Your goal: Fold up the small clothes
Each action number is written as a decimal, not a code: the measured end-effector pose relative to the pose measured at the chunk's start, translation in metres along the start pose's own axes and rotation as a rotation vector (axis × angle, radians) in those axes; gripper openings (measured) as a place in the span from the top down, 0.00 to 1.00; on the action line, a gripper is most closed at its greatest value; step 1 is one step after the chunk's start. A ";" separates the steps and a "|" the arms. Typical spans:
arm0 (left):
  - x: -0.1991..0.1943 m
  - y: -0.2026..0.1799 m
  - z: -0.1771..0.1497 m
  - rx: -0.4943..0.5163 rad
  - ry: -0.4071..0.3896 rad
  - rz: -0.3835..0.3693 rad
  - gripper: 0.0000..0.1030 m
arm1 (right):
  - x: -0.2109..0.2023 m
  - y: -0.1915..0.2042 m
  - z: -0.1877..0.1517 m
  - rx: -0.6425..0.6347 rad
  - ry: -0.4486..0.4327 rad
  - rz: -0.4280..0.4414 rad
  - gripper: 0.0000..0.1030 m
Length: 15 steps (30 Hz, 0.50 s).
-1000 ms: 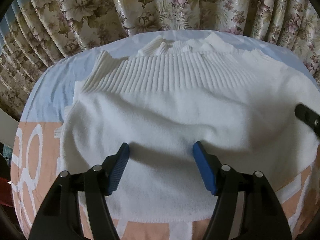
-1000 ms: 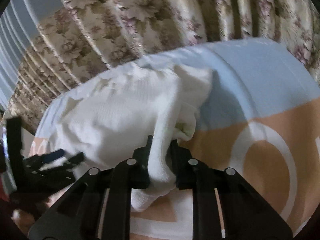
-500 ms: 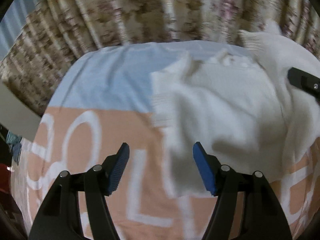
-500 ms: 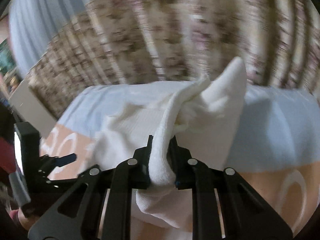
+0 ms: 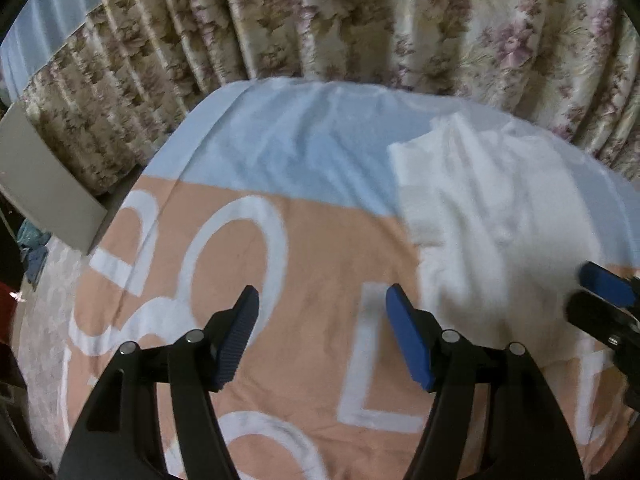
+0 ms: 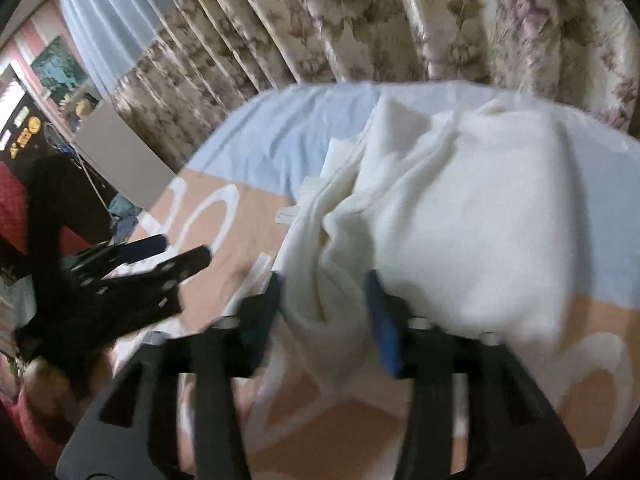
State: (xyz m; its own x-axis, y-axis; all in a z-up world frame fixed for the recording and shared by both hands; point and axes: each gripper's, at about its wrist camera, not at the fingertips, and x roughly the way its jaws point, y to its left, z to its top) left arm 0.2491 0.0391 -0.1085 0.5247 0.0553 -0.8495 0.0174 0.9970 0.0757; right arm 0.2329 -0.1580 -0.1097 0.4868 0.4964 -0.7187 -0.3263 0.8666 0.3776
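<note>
The left tongs (image 5: pixel 322 320) hang released over the bed (image 5: pixel 304 280), blue pads wide apart with only the peach cover and its big white letters showing between them; nothing is held. Off to their right, the tip of the right tongs pokes in at the frame edge, beside the white sweater (image 5: pixel 492 216). From the right wrist view, the right tongs (image 6: pixel 326 304) have just been opening: a bunched fold of the sweater (image 6: pixel 440 208) still sits between the pads, but the pads stand off from it, so the grip looks let go, though blur makes the contact on the left pad hard to judge. The sweater lies in a soft heap on the bed, folded over on itself, straddling the line where the peach part of the cover meets the pale blue part; a ribbed edge peeks out along its left side. In that same view the left tongs show to the left, dark and blurred, over the peach cloth and apart from the sweater. Beyond the bed hangs a pleated floral curtain (image 5: pixel 360 28), with a pale blue curtain (image 6: pixel 116 12) at its left. A grey board (image 5: pixel 44 184) leans at the bed's far left corner.
</note>
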 end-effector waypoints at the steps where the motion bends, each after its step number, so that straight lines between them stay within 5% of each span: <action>1: -0.002 -0.007 0.003 0.010 -0.007 -0.011 0.35 | -0.015 -0.009 -0.002 0.015 -0.021 -0.008 0.41; 6: -0.010 -0.044 0.018 0.048 -0.035 -0.092 0.34 | -0.043 -0.059 -0.012 0.139 -0.069 -0.129 0.41; 12: 0.012 -0.096 0.016 0.157 0.021 -0.151 0.32 | -0.035 -0.097 -0.027 0.255 -0.059 -0.154 0.41; 14: 0.022 -0.102 0.011 0.182 0.032 -0.117 0.46 | -0.034 -0.099 -0.032 0.263 -0.059 -0.150 0.41; 15: 0.028 -0.101 0.009 0.188 0.049 -0.104 0.76 | -0.033 -0.099 -0.034 0.263 -0.060 -0.153 0.41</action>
State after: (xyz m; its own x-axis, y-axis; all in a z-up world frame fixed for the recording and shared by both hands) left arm 0.2699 -0.0609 -0.1347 0.4703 -0.0403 -0.8816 0.2298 0.9701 0.0783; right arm 0.2217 -0.2620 -0.1425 0.5640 0.3546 -0.7458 -0.0289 0.9110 0.4113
